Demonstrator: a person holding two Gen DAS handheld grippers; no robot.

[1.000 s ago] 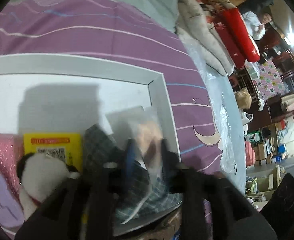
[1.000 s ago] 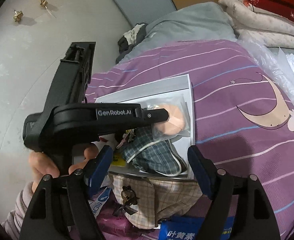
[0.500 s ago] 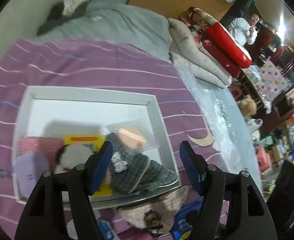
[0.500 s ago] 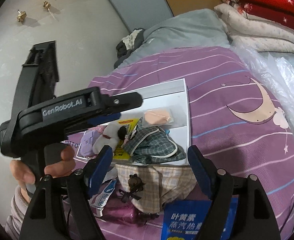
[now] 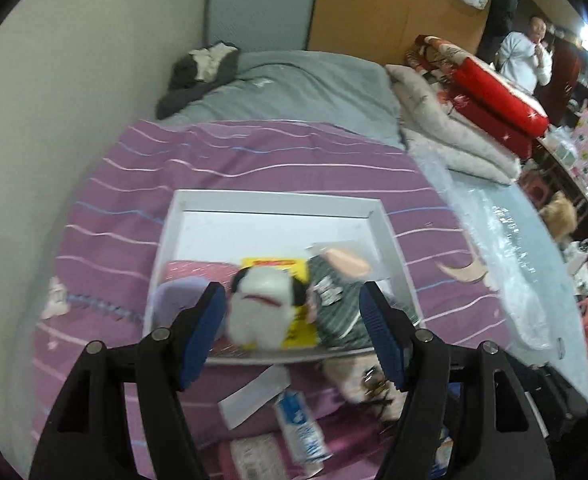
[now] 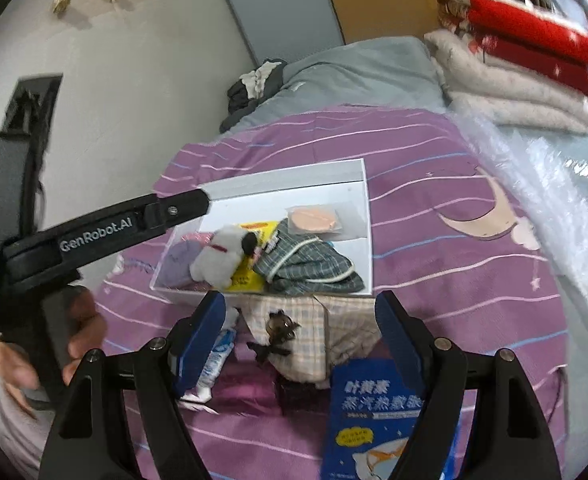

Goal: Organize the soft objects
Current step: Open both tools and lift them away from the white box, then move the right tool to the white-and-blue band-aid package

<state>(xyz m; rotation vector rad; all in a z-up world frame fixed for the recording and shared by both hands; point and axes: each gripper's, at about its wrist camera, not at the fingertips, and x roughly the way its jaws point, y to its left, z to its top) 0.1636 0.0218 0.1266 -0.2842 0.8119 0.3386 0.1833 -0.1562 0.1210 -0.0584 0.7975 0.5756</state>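
A white tray (image 5: 278, 205) lies on the purple striped bedspread and also shows in the right wrist view (image 6: 294, 176). In it lie a white plush dog (image 5: 262, 312) (image 6: 218, 260), a grey plaid garment (image 5: 333, 300) (image 6: 309, 268), a bagged peach puff (image 5: 343, 262) (image 6: 313, 219), a yellow packet (image 5: 295, 330) and pink and lilac items (image 5: 196, 272). My left gripper (image 5: 294, 334) is open and empty, raised over the tray's near edge. My right gripper (image 6: 299, 338) is open and empty above a beige checked pouch (image 6: 294, 332) in front of the tray.
In front of the tray lie a blue box (image 6: 377, 412), a small blue-white packet (image 6: 218, 356) (image 5: 301, 428) and a white card (image 5: 254, 396). A grey blanket (image 5: 294, 88), folded quilts (image 6: 513, 80) and plastic wrap (image 6: 553, 208) lie behind and to the right. A wall stands at left.
My left gripper let go of the bagged puff in the tray, opened, and pulled up and back. The right gripper also drew back a little.
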